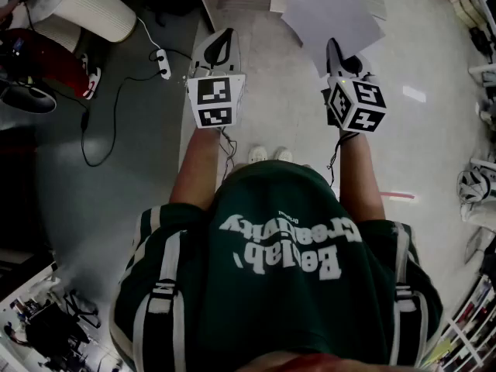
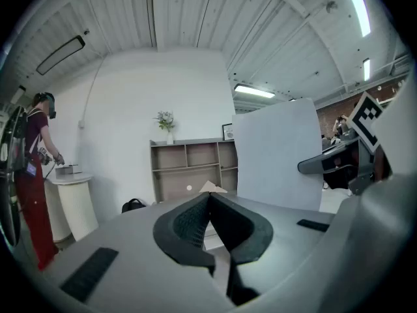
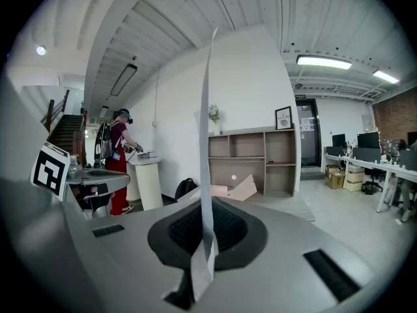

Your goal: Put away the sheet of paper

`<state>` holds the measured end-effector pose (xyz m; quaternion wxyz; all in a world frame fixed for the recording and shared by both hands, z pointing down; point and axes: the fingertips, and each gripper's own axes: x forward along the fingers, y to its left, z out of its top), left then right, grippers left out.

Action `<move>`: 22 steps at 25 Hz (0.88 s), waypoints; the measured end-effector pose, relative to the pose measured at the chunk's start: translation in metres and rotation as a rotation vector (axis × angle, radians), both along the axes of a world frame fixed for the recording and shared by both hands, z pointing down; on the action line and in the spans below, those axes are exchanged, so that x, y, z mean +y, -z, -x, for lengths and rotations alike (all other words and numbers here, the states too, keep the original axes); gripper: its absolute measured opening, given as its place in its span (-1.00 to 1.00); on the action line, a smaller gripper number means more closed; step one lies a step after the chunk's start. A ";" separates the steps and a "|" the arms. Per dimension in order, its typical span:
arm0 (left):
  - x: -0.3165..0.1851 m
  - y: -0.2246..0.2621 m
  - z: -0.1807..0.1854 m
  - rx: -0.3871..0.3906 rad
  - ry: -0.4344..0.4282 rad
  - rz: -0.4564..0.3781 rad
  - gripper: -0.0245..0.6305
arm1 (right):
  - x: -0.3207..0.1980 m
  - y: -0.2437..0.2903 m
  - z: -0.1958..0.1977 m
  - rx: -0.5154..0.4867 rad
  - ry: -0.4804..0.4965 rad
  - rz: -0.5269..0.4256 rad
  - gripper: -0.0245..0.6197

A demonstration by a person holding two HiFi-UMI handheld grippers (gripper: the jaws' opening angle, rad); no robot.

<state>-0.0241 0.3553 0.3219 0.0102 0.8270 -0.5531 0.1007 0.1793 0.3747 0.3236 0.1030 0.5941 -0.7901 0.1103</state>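
Observation:
My right gripper is shut on a white sheet of paper, which sticks out ahead of it over the floor. In the right gripper view the sheet stands edge-on, pinched between the closed jaws of the right gripper. My left gripper is held level with it, to the left, jaws closed with nothing in them. In the left gripper view the left gripper shows its jaws meeting, and the sheet appears as a pale panel on the right, with the right gripper behind it.
A wooden shelf unit stands against the far white wall, with cardboard on the floor before it. A person in red works at a round white pedestal. Cables and a power strip lie on the floor to the left.

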 end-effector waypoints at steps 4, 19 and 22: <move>0.000 0.004 0.008 0.000 0.000 -0.005 -0.87 | 0.000 0.004 0.008 0.001 0.002 -0.003 -0.82; -0.001 0.004 0.038 0.004 -0.024 -0.021 -0.87 | 0.002 0.000 0.035 -0.011 -0.014 -0.017 -0.82; -0.001 0.004 0.041 0.002 -0.033 -0.029 -0.87 | 0.003 -0.002 0.037 -0.005 -0.022 -0.024 -0.82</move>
